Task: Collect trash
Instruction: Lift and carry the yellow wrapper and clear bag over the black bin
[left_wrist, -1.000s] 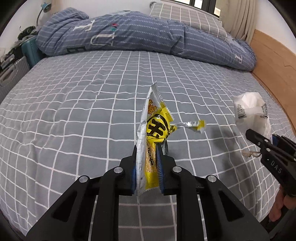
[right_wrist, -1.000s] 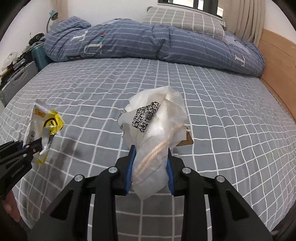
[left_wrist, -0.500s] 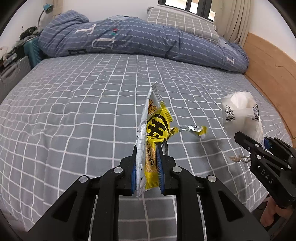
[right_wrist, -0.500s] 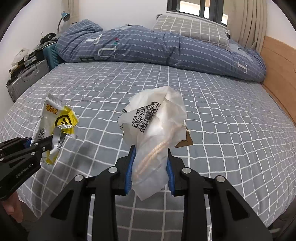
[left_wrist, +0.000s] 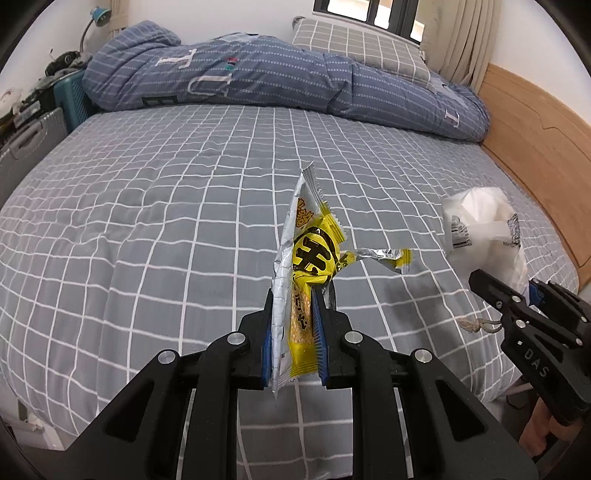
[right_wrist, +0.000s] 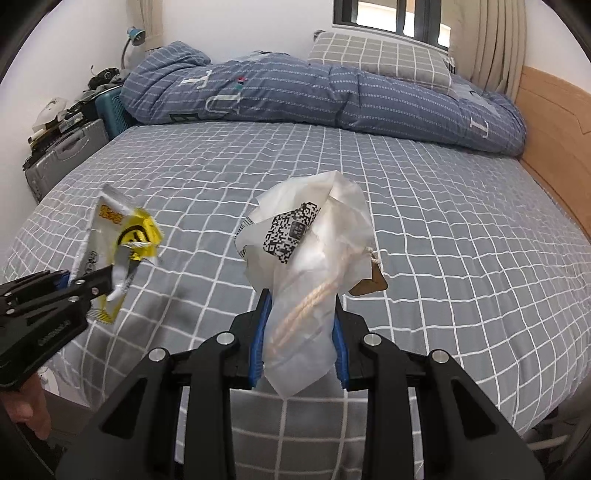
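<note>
The left hand-held gripper (left_wrist: 293, 332) is clamping a yellow and silver snack wrapper (left_wrist: 306, 266) between its blue pads, holding it above the bed (left_wrist: 166, 206). The wrapper is standing nearly upright, torn open, with a foil strip trailing off to the right; whether anything is inside it cannot be told. In the right wrist view the same wrapper (right_wrist: 118, 240) is hanging off the left hand-held gripper's fingertips at the left edge.

The right hand-held gripper (right_wrist: 299, 332) is pinching a crumpled white plastic bag (right_wrist: 314, 258) with a printed QR code label. A twisted beige cord is showing through the bag's thin skin, and a small brown tag (right_wrist: 371, 284) is dangling beside it. The bag, too, is being held clear of the bed.

Beyond both, the grey checked sheet is lying flat, with a rolled blue quilt (left_wrist: 280, 88) and a grey checked pillow (left_wrist: 358, 48) at the far end. A wooden headboard (left_wrist: 535, 122) is running along the right, and suitcases (right_wrist: 66, 155) are standing at the left.
</note>
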